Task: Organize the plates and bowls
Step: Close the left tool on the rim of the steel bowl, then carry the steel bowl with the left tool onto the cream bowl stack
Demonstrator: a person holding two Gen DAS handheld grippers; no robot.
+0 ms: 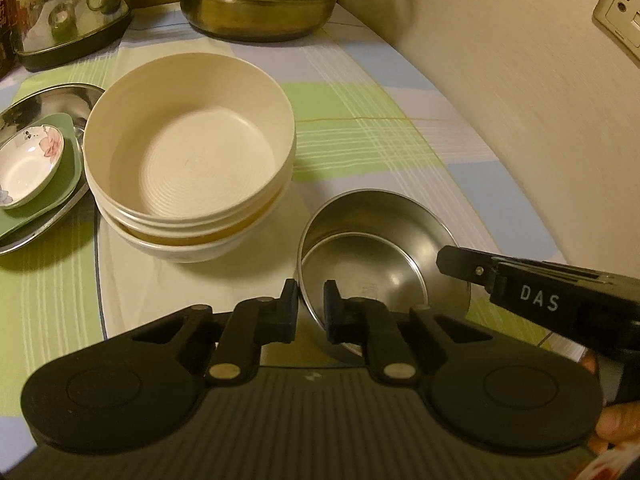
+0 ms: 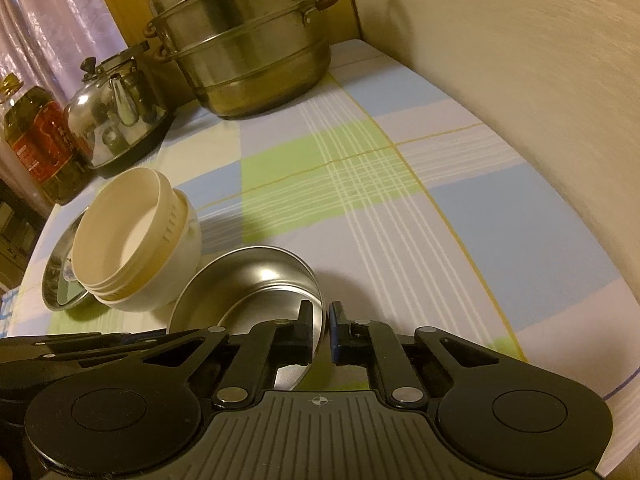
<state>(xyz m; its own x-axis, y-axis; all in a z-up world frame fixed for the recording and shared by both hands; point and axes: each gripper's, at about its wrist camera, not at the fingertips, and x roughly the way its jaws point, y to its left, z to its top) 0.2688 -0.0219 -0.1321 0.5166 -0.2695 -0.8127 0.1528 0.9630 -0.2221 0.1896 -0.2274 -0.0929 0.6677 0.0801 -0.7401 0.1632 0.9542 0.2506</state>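
A steel bowl sits on the checked tablecloth, also in the right wrist view. My left gripper is shut on its near left rim, one finger outside and one inside. My right gripper is shut on the bowl's right rim; it shows in the left wrist view as a black arm. To the left stands a stack of cream bowls, also in the right wrist view. A steel tray at far left holds a green plate and a small flowered saucer.
A large steel steamer pot and a steel kettle stand at the table's back, with an oil bottle at the left. A wall with a socket runs along the right. The checked tablecloth stretches ahead.
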